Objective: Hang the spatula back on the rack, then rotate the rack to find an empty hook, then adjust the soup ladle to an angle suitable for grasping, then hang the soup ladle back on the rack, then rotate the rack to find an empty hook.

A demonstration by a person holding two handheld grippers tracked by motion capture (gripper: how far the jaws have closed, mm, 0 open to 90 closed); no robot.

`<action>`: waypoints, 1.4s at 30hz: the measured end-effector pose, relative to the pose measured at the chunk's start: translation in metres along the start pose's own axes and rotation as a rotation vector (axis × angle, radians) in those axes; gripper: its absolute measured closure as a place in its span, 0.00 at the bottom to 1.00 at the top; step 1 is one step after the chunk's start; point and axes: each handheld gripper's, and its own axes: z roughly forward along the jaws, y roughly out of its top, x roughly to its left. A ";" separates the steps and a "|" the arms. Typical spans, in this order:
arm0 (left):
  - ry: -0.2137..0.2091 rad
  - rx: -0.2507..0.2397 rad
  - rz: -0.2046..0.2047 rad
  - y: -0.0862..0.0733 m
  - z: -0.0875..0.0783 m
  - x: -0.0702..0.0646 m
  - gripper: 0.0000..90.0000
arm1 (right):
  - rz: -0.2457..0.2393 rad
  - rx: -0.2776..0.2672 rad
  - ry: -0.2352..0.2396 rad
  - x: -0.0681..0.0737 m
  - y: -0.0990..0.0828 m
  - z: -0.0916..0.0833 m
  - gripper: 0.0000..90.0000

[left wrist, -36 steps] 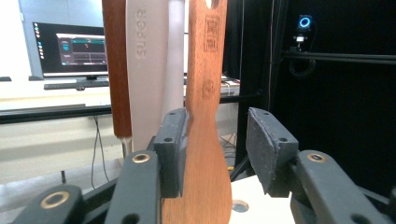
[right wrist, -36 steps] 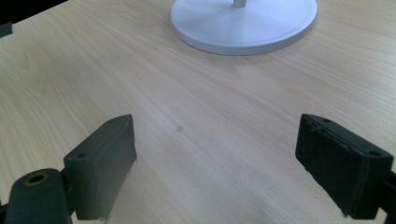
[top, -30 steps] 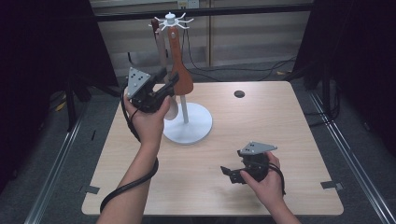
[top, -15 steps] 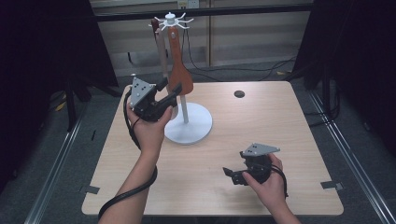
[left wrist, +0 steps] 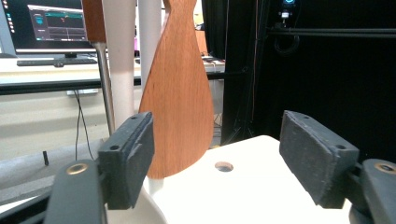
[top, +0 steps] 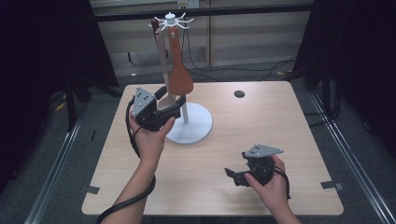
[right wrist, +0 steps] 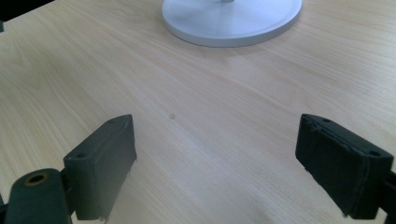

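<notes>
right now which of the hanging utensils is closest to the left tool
The reddish-brown wooden spatula, whose broad blade hangs just ahead of the open left tool. The paler utensil beside it hangs on the far side of the stand.

A reddish-brown wooden spatula [top: 180,77] was hung on a white stand [top: 196,126]; the counter [top: 280,121] was pale wood-grained, both claws' pads black

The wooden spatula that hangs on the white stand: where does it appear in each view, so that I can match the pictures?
High view: the wooden spatula hangs at upper centre, beside the left hand-held gripper.
Left gripper view: its blade stands left of centre, beyond the open jaws.
Right gripper view: it lies outside this picture.
Shared landmark: the stand's round white base.
</notes>
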 end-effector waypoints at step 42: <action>-0.050 0.132 0.021 -0.055 -0.022 0.004 0.20 | 0.008 -0.017 0.000 -0.004 0.006 0.001 0.13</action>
